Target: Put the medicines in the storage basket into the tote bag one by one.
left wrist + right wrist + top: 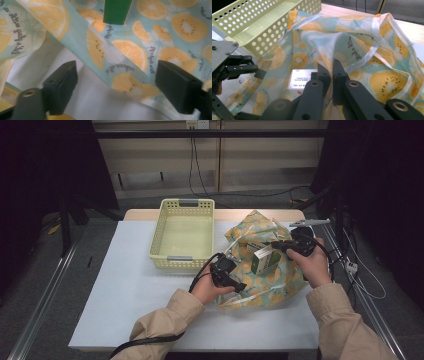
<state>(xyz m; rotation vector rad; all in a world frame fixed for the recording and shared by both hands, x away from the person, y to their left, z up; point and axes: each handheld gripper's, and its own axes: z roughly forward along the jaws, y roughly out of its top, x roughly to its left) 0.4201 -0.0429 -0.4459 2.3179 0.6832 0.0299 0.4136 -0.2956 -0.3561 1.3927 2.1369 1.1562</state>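
On the white table (125,285), just right of the yellow basket (183,235), lies the fruit-print bag (260,285) with a green-and-white box (263,259). Right gripper (328,72): jaws pinched on bag fabric. Left gripper (116,85): jaws wide, bag's edge between them, untouched.

Printed cloth bag (260,270) (matt, creased); perforated plastic basket (182,235).

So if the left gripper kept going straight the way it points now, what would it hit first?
Most likely the fruit-print fabric bag: the left gripper has its jaws open around the bag's edge, the green box beyond. Depth is unclear.
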